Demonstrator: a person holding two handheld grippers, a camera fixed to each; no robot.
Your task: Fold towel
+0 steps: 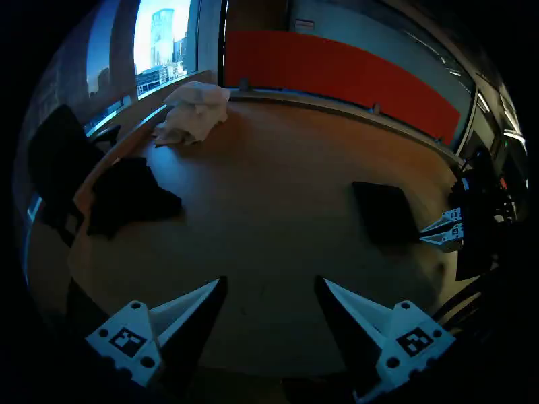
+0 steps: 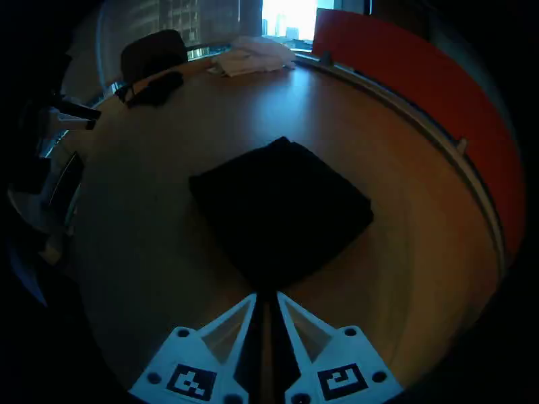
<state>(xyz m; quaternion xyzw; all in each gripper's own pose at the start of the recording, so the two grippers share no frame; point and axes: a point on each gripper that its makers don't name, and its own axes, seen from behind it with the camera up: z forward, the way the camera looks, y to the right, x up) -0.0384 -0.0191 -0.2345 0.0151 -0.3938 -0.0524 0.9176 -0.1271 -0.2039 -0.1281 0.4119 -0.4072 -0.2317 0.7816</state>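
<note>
Left gripper [image 1: 269, 289] spread; right gripper [image 2: 267, 299] pressed together by folded black towel [image 2: 283, 202], 6 o'clock corner; best withdrawn straight, without dragging.

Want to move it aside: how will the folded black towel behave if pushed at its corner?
Likely floppy: the folded black towel is soft layered cloth, so the corner may bunch instead of sliding. Lying flat on the table, it won't roll or tip. Lifted by one corner, it probably unfolds.
</note>
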